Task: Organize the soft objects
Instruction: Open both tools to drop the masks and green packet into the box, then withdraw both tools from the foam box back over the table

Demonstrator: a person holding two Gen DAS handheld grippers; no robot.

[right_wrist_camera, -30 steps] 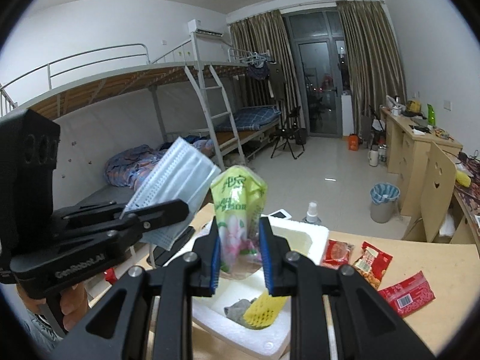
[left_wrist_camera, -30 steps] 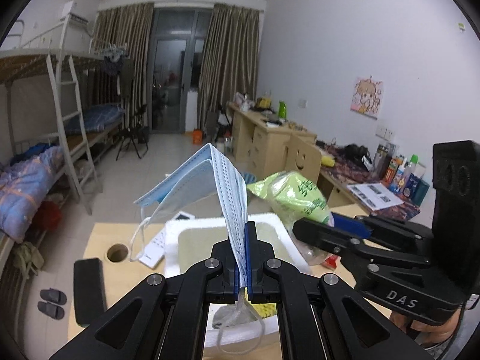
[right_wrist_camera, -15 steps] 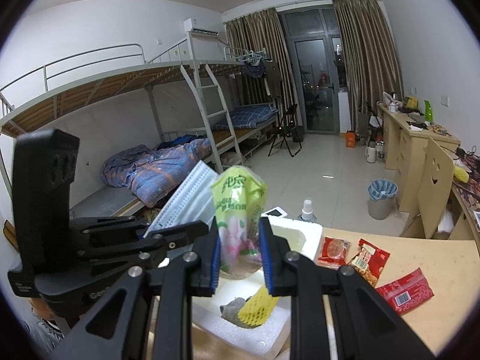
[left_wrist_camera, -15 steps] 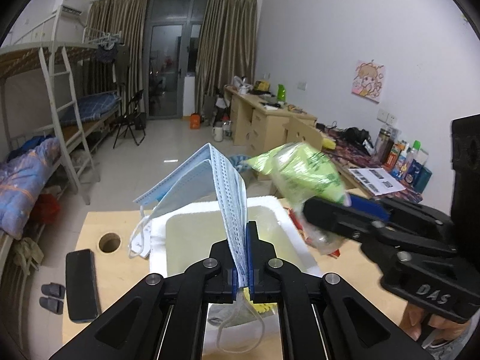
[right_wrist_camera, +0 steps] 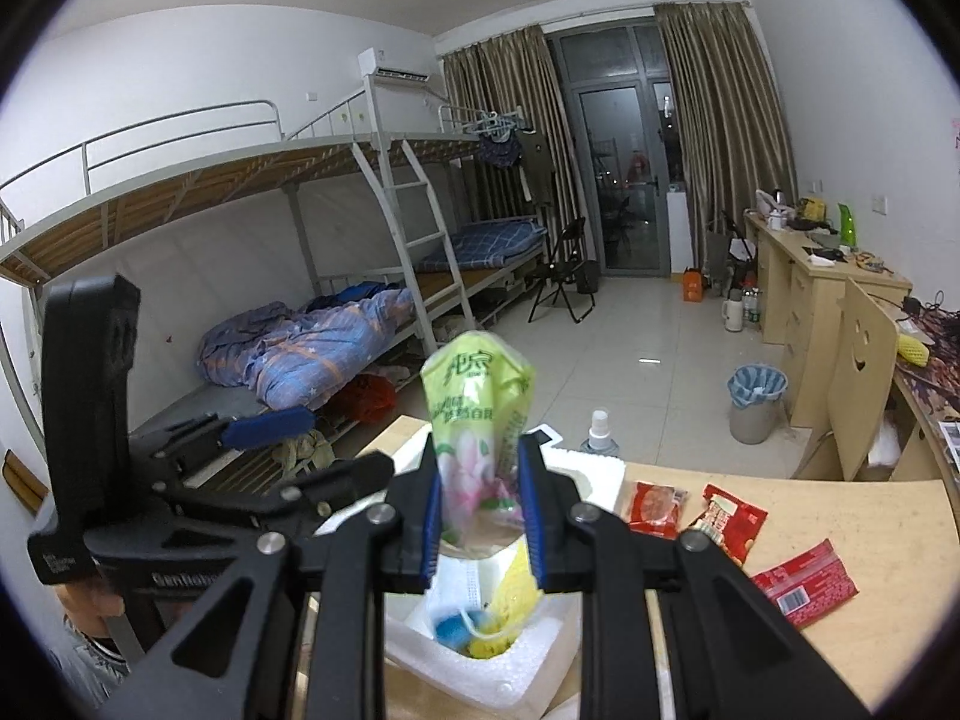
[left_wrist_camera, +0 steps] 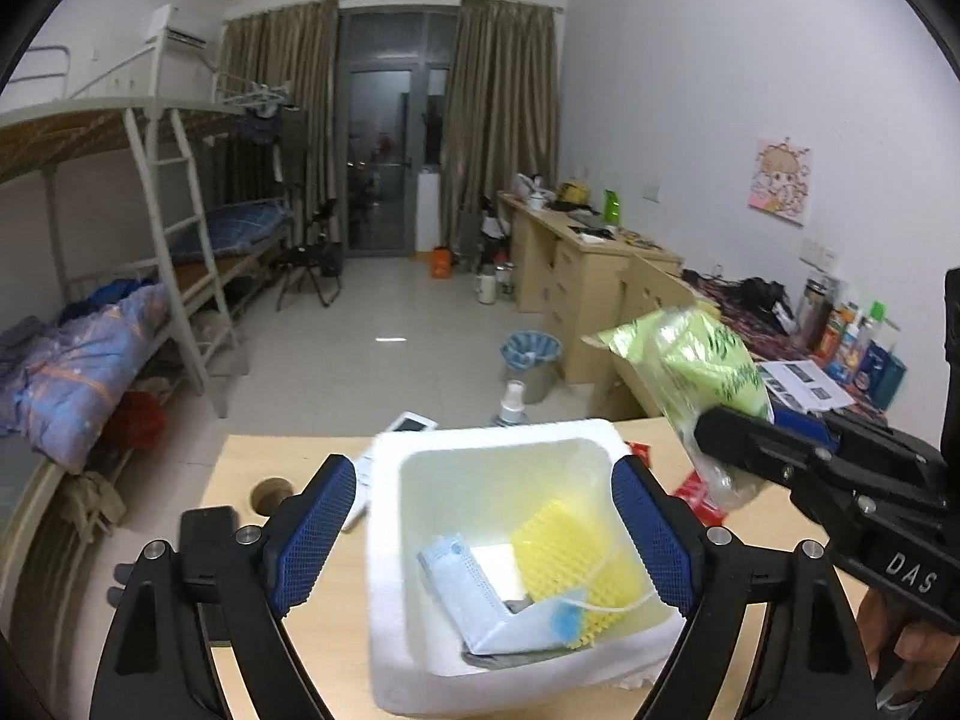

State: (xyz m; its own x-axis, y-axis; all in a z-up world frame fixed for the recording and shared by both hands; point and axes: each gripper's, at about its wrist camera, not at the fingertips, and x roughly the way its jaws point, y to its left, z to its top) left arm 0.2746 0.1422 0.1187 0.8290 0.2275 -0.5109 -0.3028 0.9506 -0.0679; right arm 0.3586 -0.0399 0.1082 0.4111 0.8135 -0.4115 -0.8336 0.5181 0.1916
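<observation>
I note my left claw (left_wrist_camera: 483, 540) is opening, its jaws spread wide with nothing between them, above the white foam box (left_wrist_camera: 384, 600) on the surface (left_wrist_camera: 336, 618). The blue face mask (left_wrist_camera: 474, 600) lies inside the box beside yellow foam netting (left_wrist_camera: 558, 546). My right claw (right_wrist_camera: 483, 516) pinches the green tissue pack (right_wrist_camera: 477, 414) above the box.

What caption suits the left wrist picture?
Left gripper opening above the foam box, face mask dropped inside.
</observation>
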